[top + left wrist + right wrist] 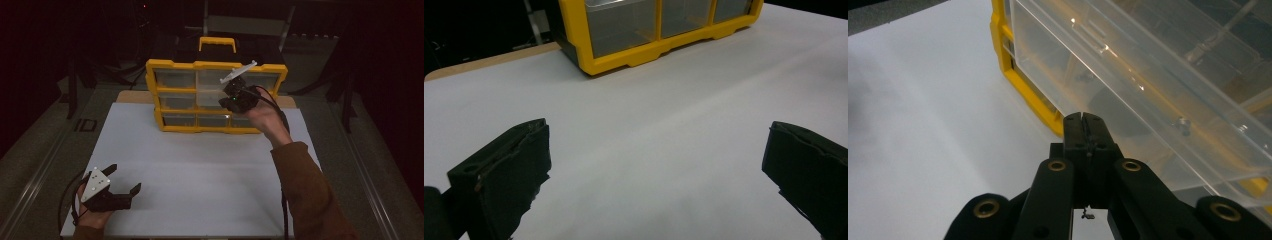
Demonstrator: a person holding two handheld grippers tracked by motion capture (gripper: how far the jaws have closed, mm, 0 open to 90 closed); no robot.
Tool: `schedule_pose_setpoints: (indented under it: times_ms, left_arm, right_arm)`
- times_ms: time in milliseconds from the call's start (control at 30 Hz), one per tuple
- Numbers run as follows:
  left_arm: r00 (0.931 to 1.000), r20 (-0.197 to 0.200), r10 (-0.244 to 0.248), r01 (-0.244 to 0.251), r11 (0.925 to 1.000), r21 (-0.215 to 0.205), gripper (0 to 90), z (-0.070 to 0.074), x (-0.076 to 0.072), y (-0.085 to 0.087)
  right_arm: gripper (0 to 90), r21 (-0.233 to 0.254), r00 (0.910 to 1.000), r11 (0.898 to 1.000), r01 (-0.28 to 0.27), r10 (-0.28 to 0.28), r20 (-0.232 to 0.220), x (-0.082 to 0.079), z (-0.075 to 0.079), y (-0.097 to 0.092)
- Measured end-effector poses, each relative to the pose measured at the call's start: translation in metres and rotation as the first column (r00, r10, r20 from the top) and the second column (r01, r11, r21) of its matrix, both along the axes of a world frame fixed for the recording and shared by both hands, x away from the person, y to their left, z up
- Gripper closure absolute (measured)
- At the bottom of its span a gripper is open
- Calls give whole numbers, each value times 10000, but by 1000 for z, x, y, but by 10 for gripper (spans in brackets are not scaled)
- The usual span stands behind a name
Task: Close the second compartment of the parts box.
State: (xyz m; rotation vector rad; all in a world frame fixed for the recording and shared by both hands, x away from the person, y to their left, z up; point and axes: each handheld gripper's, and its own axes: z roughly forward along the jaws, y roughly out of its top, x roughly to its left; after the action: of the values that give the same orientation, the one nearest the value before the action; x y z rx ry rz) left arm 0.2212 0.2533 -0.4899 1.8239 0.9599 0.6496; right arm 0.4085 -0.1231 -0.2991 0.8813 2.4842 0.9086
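The right hand-held gripper [1087, 120] has its two black jaws pressed together with nothing visible between them, the tips resting at or just short of the front of a clear plastic drawer [1148, 85] in the yellow organiser [216, 95]. In the high view this hand-held gripper [235, 97] sits in front of the cabinet's right half, about level with the middle row. The organiser stands upright at the far edge of the white worktop [200, 180], its carry handle [217, 44] pointing up behind it.

The left hand-held gripper [125, 180] rests low at the near left corner of the worktop, jaws spread wide and holding nothing, well apart from the organiser.

The drawer looks like thin, hard, glossy plastic: light, stiff, and likely slick against the jaw pads. A pinch on the flat front would probably slip; the small moulded lip along the upper front [1090, 42] seems the better place to hook or nip. The cabinet itself appears light enough to skid on the smooth worktop when a drawer is tugged, so the free gripper may need to steady the yellow frame.

Whether the closed tips actually touch the drawer cannot be told. The drawer's contents are hard to read through the reflections; a few small dark specks [1182, 124] may be screws. The organiser's lowest edge on the right is cut off in the right gripper view, and the room behind is too dark to make out.
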Motion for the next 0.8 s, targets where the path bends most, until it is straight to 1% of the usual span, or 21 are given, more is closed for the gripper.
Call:
schedule_pose_setpoints:
  times_ms: [133, 433, 800]
  left_arm:
    - [10000, 7, 10, -10, 10000, 7, 0, 0, 0, 0]
    - [10000, 4, 11, -11, 10000, 23, 0, 0, 0, 0]
    - [10000, -6, 13, -13, 10000, 27, 0, 0, 0, 0]
  right_arm:
    - [900, -21, 10000, 10000, 14, -14, 27, 3, 0, 3]
    - [900, 259, 9996, 9993, 267, -267, -29, 10, -1, 5]
    - [900, 519, 9991, 9978, 403, -397, -136, 18, -3, 6]
